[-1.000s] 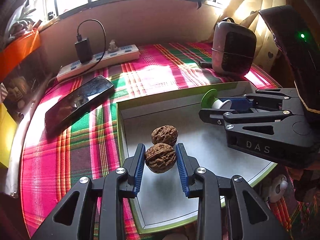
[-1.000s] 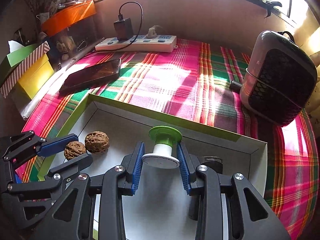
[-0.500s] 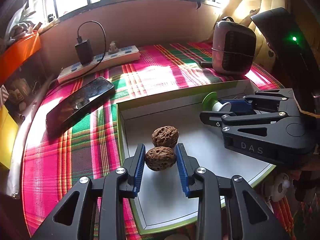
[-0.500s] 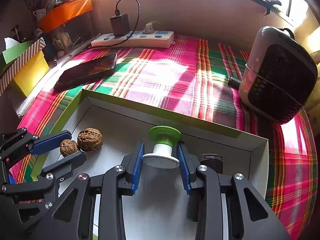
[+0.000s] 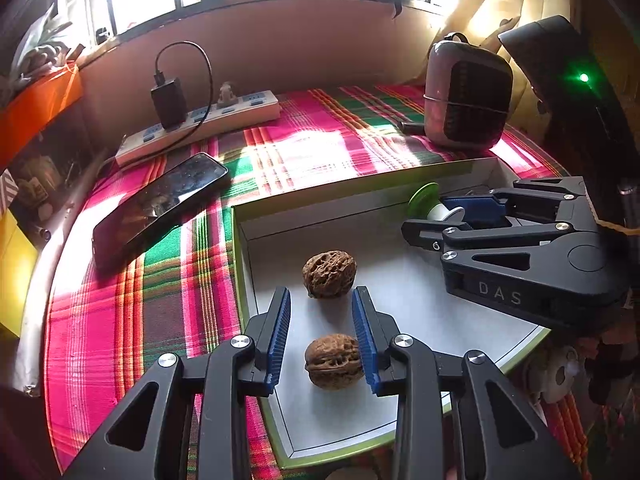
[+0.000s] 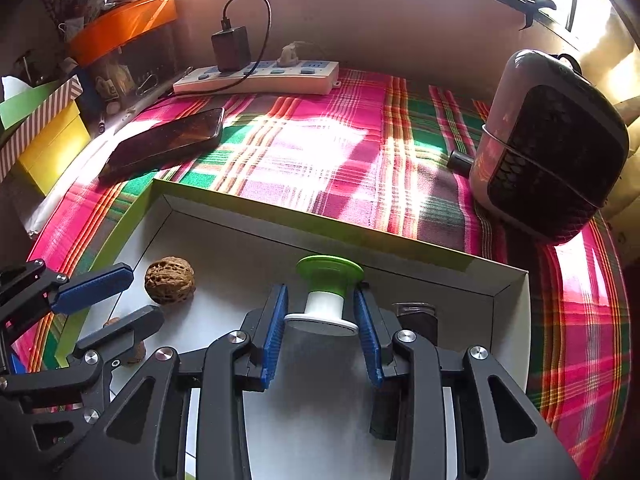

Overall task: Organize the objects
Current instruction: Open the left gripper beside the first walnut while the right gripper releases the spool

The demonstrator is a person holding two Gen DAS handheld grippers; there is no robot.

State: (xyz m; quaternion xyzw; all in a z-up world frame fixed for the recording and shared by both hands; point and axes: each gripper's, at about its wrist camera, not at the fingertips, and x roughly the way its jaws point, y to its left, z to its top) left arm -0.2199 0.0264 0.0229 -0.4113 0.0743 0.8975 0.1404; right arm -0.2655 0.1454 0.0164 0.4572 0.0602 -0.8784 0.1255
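Note:
Two walnuts lie in a shallow white box with a green rim (image 5: 240, 248). The far walnut (image 5: 329, 274) lies just past my left fingertips. The near walnut (image 5: 334, 361) lies on the box floor between the jaws of my left gripper (image 5: 322, 312), which is open; the right pad (image 5: 366, 340) is close to or just touching it. My right gripper (image 6: 320, 312) is shut on a green-and-white spool (image 6: 326, 296) above the box floor. The far walnut also shows in the right wrist view (image 6: 170, 280).
A black phone (image 5: 160, 204), a white power strip (image 5: 200, 128) with a charger, and a pink heater (image 5: 466, 96) lie on the plaid cloth (image 5: 320, 152) beyond the box. A dark small object (image 6: 414, 316) stands in the box by my right gripper. Yellow and orange boxes stand at left.
My left gripper opened and let go of the walnut, which now lies on the box floor nearer the camera. My right gripper kept hold of the spool and shifted slightly.

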